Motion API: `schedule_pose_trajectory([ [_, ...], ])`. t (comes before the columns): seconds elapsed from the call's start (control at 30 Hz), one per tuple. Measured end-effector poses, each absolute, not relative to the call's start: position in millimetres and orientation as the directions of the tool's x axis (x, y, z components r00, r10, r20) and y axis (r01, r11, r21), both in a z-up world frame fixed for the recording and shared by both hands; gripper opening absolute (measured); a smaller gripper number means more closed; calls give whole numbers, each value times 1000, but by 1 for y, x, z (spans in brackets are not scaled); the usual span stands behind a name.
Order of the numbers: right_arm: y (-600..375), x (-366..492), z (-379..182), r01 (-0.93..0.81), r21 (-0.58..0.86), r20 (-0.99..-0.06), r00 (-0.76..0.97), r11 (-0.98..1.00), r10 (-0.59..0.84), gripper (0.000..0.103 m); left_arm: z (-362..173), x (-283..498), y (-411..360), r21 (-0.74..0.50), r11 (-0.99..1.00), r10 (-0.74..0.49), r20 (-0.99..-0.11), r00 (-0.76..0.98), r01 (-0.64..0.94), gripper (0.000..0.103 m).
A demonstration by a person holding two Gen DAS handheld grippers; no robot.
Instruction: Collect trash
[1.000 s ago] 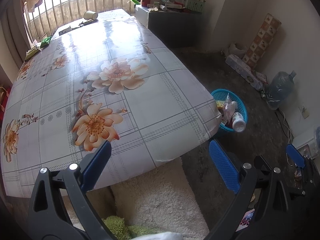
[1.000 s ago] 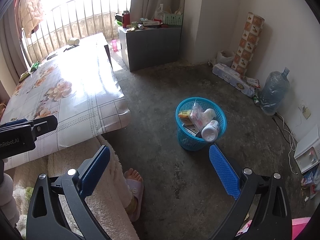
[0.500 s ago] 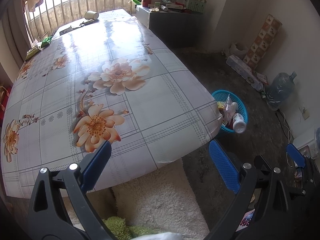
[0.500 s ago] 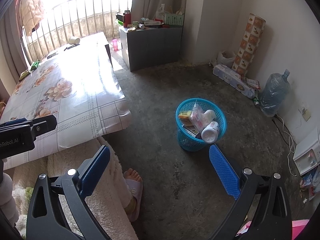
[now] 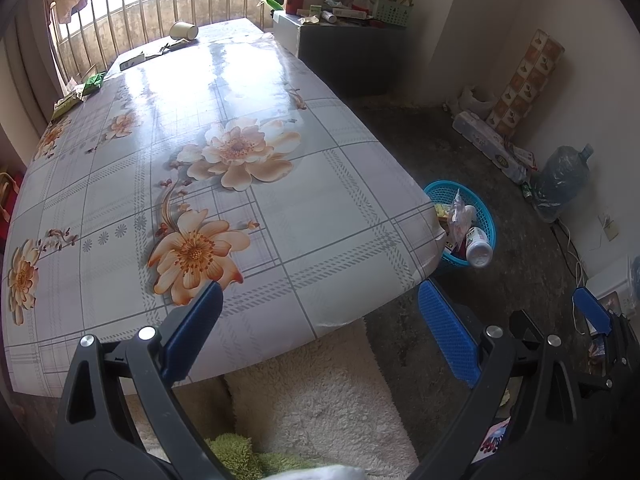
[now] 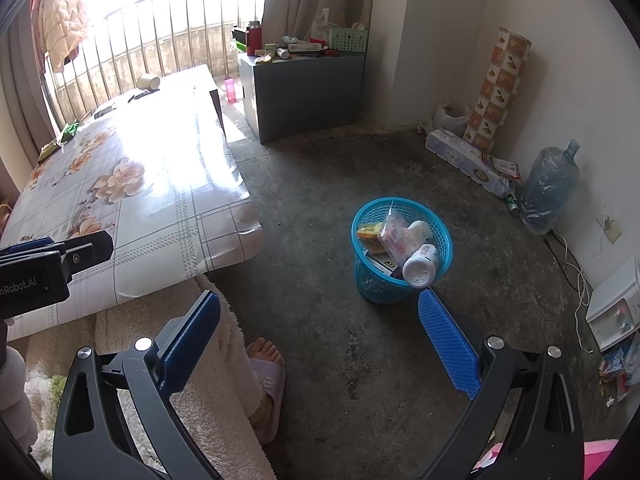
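Left hand-held gripper [image 5: 318, 332] released, empty, over surface [image 5: 328, 200] near edge; right hand-held gripper [image 6: 318, 334] released, empty, above floor. Blue basket [image 6: 401, 276] at 1 o'clock holds white bottle [image 6: 420, 266], wrappers, possibly packets

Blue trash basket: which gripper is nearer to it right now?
Right. The right gripper hangs open just short of the blue basket; the left gripper, also open, sits at the table edge, farther off.
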State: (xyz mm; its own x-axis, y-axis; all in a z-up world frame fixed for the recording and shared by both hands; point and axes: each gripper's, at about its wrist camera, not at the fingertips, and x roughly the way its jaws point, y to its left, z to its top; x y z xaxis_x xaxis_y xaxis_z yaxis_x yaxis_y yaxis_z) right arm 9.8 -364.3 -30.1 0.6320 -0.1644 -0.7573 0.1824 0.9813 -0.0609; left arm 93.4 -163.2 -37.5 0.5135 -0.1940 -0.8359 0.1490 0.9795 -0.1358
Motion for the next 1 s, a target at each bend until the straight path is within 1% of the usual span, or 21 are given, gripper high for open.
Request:
schedule_pose_trajectory([
  [1.0, -368, 9, -30, 182, -60, -760, 629, 981, -163, 97, -40, 94, -161, -138, 980, -194, -836, 513, 146, 94],
])
